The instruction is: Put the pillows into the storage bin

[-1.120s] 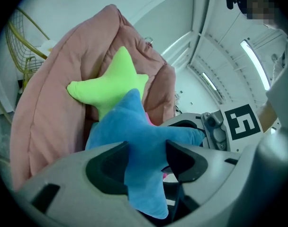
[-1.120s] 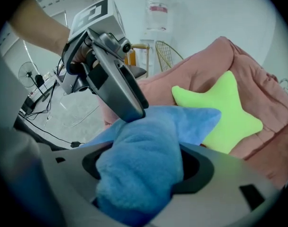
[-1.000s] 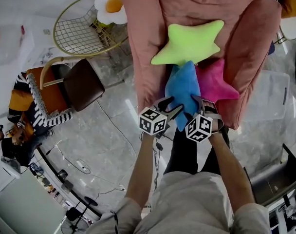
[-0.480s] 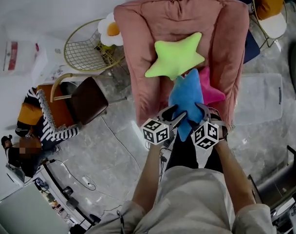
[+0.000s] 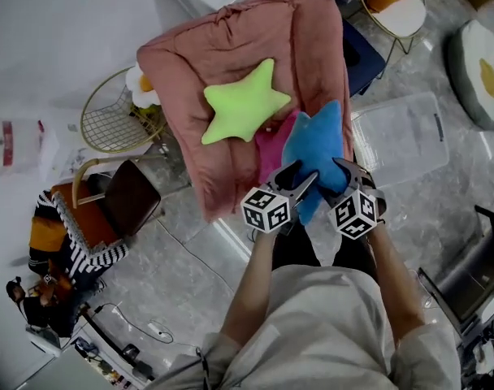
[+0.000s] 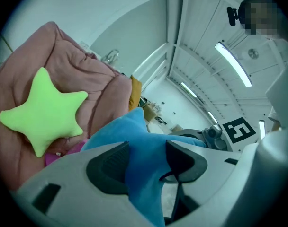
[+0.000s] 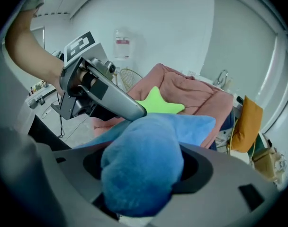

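Since a second ago: my two claws have carried the blue star pillow up off the pink star pillow. It now sits further right in the head view, closer to the clear storage bin.
Left claw: my left gripper has its jaws partway apart and clamped on a lower arm of the blue star. The plush fills the whole gap between the two dark pads.
Right claw: my right gripper is also partway apart and pinches another thick arm of the same pillow, which bulges out between its pads.
Hands: both forearms rise from the bottom of the head view, side by side. The marker cubes sit close together and the two claws angle in toward each other.
Blue star: centre-right of the head view, its lower arms in my claws and its top arm over the right edge of the pink armchair. The bin is just to its right.
Other pillows: the green star pillow lies on the armchair seat, up and left of my claws. The pink star shows just left of the blue one, partly covered by it.
Bin: on the floor at the right of the armchair.
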Demonstrator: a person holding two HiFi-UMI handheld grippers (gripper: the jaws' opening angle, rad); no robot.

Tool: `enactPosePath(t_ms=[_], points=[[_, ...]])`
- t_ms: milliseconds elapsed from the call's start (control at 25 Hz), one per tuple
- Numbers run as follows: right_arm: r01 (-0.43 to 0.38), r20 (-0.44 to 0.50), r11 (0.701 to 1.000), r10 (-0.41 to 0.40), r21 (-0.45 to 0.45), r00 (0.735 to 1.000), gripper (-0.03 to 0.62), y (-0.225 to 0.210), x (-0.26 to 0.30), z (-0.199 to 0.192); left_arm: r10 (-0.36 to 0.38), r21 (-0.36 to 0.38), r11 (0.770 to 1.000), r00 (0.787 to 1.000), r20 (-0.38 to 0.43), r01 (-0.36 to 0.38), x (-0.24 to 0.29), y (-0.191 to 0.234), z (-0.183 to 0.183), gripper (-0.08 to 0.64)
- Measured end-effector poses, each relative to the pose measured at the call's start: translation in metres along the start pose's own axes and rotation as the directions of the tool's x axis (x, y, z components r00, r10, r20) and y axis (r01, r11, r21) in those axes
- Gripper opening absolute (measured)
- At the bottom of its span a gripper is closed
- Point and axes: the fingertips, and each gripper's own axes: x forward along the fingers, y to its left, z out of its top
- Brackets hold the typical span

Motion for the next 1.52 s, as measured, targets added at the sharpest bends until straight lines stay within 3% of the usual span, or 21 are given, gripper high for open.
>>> enactPosePath(t_ms=[200,440,800,920,1160,1520], points=[[0.07,-0.041,0.997,-0.072,-0.043,0.997,0.311,-0.04,-0.043,-0.035,-0.085,0.003,0.996,0.995,-0.046,0.085,0.052,-0.044,0.002,0.23],[0.077,-0.055,0.993,-0.082,-0.086,0.995,0.311,-0.075,-0.1,-0.077,-0.192,0.037,0.98,0.976,-0.102,0.196,0.098,-0.108,-0.001,0.229],[0.049,0.017,0.997,-0.05,0.055,0.999,0.31,-0.129,-0.15,-0.148,-0.226,0.095,0.966,0.963,-0.148,0.241,0.179,-0.168,-0.005,0.196],[0.035,0.027,0.998,-0.037,0.061,0.999,0.311,-0.147,-0.166,-0.175,-0.24,0.097,0.961,0.958,-0.159,0.257,0.207,-0.187,-0.012,0.187],[0.02,-0.044,0.998,-0.022,-0.059,0.999,0.31,-0.182,-0.172,-0.241,-0.195,0.098,0.972,0.965,-0.178,0.214,0.256,-0.204,-0.041,0.19],[-0.086,-0.119,0.995,0.081,-0.041,0.99,0.302,-0.207,-0.121,-0.346,-0.077,0.062,0.994,0.982,-0.17,0.089,0.282,-0.181,-0.083,0.19]])
